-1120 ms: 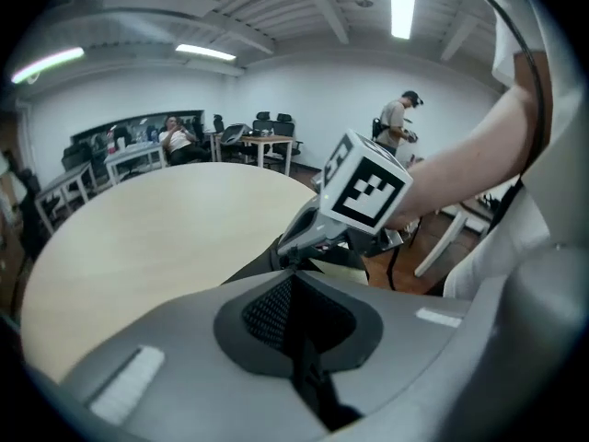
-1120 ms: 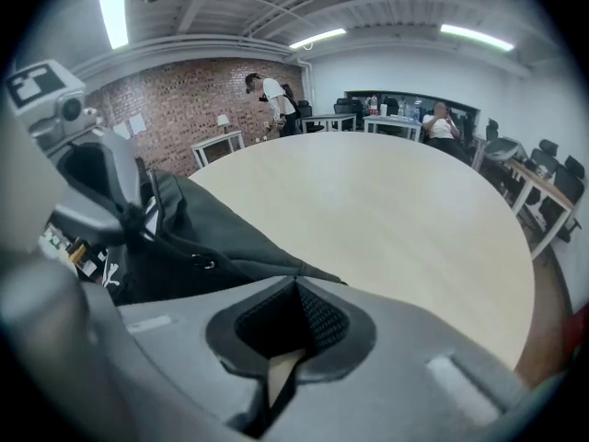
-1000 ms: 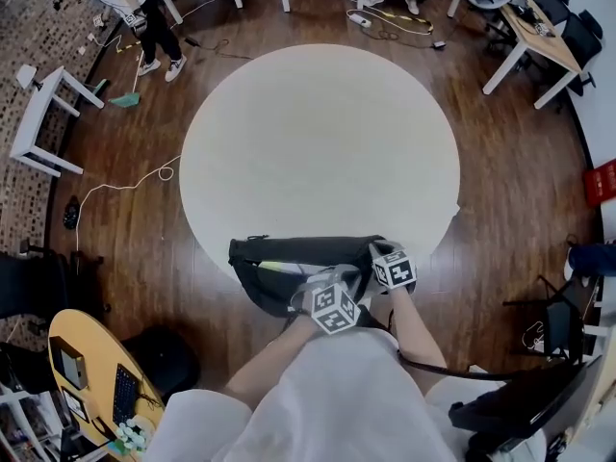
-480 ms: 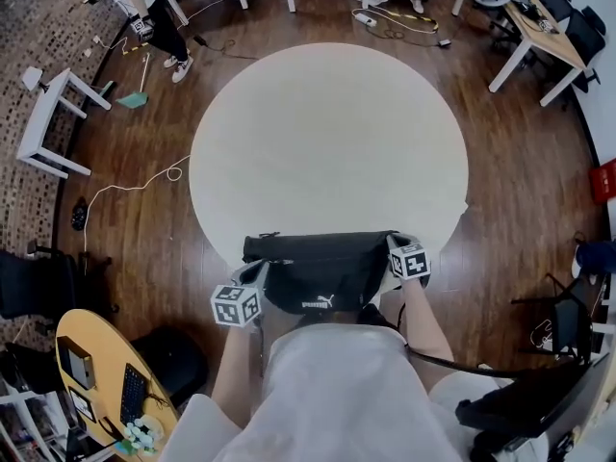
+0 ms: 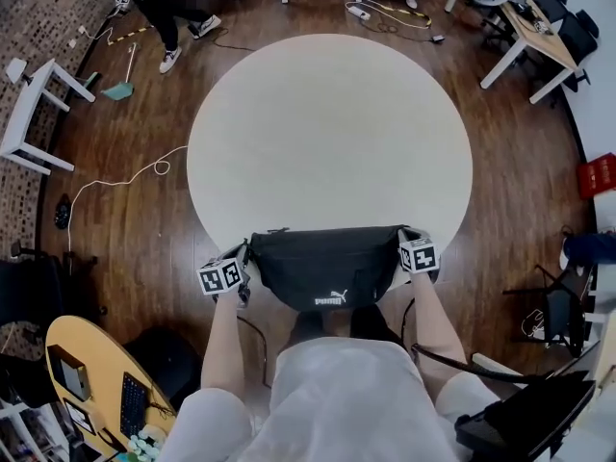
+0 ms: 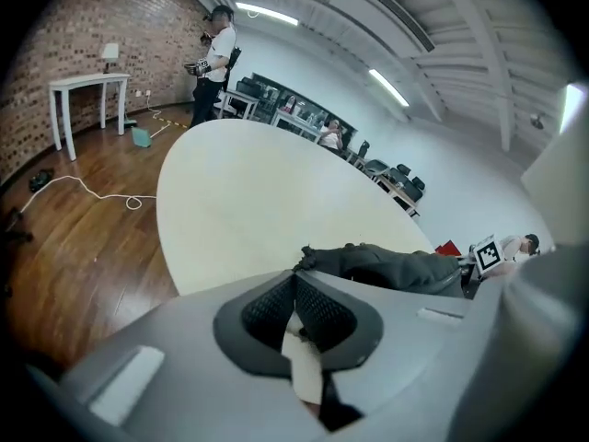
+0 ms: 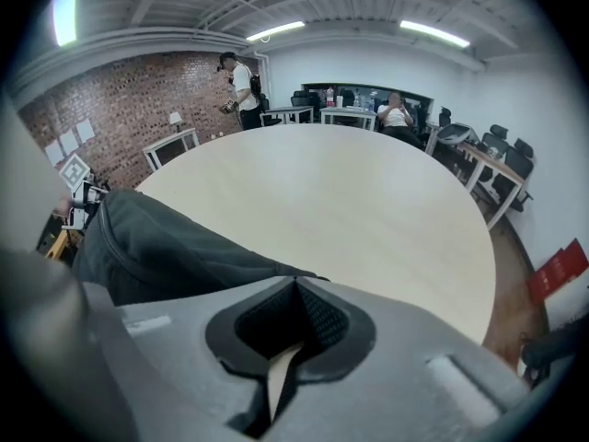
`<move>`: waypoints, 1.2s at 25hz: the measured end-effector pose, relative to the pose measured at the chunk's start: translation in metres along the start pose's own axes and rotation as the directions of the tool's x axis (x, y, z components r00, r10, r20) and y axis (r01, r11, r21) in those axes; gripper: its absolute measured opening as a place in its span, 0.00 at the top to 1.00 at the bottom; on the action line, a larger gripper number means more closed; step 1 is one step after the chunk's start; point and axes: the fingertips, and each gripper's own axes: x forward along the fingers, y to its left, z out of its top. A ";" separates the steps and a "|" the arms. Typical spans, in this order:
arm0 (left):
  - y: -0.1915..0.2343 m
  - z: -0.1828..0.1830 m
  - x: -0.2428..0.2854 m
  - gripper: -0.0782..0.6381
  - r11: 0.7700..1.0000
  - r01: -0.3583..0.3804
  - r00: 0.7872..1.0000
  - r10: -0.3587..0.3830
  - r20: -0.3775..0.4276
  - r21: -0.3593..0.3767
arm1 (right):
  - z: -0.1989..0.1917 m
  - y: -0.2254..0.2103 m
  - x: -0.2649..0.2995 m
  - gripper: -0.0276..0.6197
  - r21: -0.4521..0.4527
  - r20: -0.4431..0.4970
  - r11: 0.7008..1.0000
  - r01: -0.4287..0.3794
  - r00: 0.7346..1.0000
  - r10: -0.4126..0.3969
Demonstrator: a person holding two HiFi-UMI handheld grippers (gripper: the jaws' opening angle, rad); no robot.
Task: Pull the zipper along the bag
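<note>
A black bag point(image 5: 322, 268) with a white logo lies at the near edge of the round white table point(image 5: 327, 133), stretched between both grippers, its top edge closed. My left gripper point(image 5: 243, 263) is at the bag's left end. In the left gripper view its jaws point(image 6: 294, 276) are shut, with the bag's end point(image 6: 308, 256) right at the tips; the pull itself is too small to make out. My right gripper point(image 5: 406, 246) is shut on the bag's right end, where the fabric point(image 7: 156, 247) runs into the closed tips point(image 7: 294, 284).
A person point(image 5: 173, 8) stands at the far left near a white side table point(image 5: 29, 94). A cable point(image 5: 125, 176) trails on the wooden floor. Desks and chairs point(image 5: 529, 27) stand at the back right. A yellow table point(image 5: 87, 373) is near left.
My left gripper has gone from the bag's middle to its left end. The open gap that showed yellow inside is now closed. The right gripper has stayed at the right end.
</note>
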 end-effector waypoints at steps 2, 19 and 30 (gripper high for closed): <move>-0.009 0.007 -0.006 0.86 0.999 0.021 0.999 -0.022 0.027 0.042 | 0.005 -0.005 -0.003 0.97 0.015 0.021 1.000 0.008 1.000 -0.008; -0.218 -0.018 -0.191 0.87 0.908 -0.038 0.896 -0.154 0.417 0.417 | 0.009 0.074 -0.287 0.97 -0.070 0.662 0.997 -0.042 0.745 0.078; -0.501 -0.168 -0.347 0.87 0.824 -0.080 0.754 -0.317 0.574 0.561 | -0.145 0.147 -0.507 0.97 -0.202 0.709 0.969 -0.139 0.663 0.243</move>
